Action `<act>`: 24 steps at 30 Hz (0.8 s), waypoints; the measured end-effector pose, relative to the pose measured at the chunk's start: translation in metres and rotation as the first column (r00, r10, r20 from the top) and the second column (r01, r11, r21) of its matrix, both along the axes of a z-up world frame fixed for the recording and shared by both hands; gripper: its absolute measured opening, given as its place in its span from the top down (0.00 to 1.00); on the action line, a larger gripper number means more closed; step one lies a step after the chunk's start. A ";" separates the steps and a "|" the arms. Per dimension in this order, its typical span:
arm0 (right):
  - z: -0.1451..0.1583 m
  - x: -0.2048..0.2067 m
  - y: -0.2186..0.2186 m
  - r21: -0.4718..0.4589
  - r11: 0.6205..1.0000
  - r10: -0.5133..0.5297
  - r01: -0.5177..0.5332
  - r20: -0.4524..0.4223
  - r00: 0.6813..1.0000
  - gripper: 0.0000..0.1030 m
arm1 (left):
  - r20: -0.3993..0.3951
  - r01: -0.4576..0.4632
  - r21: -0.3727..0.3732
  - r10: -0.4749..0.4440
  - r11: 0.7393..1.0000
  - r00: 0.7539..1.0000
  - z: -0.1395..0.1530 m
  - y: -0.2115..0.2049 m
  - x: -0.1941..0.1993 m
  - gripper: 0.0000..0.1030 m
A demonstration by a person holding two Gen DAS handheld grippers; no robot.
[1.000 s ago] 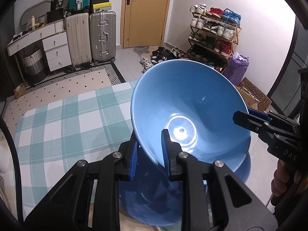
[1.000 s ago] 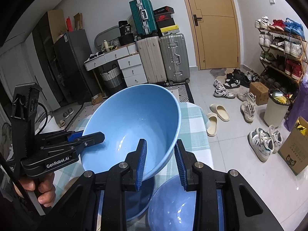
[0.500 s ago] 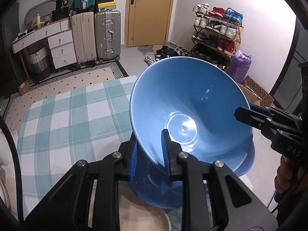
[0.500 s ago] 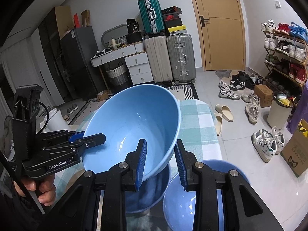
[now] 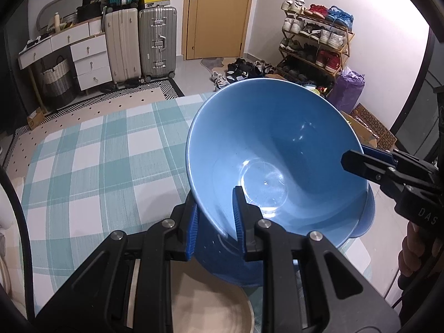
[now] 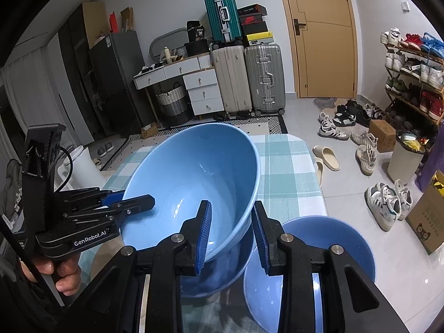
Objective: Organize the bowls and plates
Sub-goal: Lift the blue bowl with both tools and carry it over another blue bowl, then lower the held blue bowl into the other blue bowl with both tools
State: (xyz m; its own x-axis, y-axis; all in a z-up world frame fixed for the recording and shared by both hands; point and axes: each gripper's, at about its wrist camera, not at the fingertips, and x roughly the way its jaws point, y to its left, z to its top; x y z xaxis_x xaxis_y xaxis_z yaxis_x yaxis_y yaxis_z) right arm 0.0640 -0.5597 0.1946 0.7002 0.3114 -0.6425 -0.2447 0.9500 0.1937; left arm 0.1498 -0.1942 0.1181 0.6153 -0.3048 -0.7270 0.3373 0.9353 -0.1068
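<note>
The left gripper [image 5: 215, 219] pinches the near rim of a blue bowl [image 5: 277, 166], one finger inside, one outside; the right gripper [image 6: 231, 231] clamps the opposite rim, at 3 o'clock in the left view; the bowl hangs tilted above a second blue bowl [image 6: 216, 280]; a third blue bowl [image 6: 319, 263] sits at 5 o'clock on the checked tablecloth [image 5: 97, 166].

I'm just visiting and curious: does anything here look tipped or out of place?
Yes. The blue bowl is tilted steeply, its rim pinched on opposite sides by the left gripper and right gripper, above another bowl. Nothing looks spilled or broken.
</note>
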 end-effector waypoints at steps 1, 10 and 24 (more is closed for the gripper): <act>-0.002 0.000 0.000 0.003 1.000 0.001 -0.001 -0.002 1.000 0.70 | -0.004 -0.001 0.000 0.001 1.000 1.000 -0.002 0.000 -0.001 0.82; -0.017 -0.004 0.008 -0.017 1.000 0.017 -0.017 -0.016 1.000 0.70 | -0.028 -0.007 0.001 0.007 1.000 1.000 -0.023 0.007 0.002 0.82; -0.038 -0.004 0.017 -0.053 0.998 0.018 -0.020 -0.037 0.999 0.70 | -0.030 -0.014 0.044 0.015 0.999 0.999 -0.049 0.010 0.008 0.82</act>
State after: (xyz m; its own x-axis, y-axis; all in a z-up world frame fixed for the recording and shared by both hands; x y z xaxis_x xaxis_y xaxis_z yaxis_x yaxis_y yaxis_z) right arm 0.0597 -0.5432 0.1566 0.6702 0.2895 -0.6834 -0.2569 0.9544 0.1524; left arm 0.1583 -0.1838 0.0695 0.5967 -0.2637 -0.7579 0.3206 0.9442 -0.0761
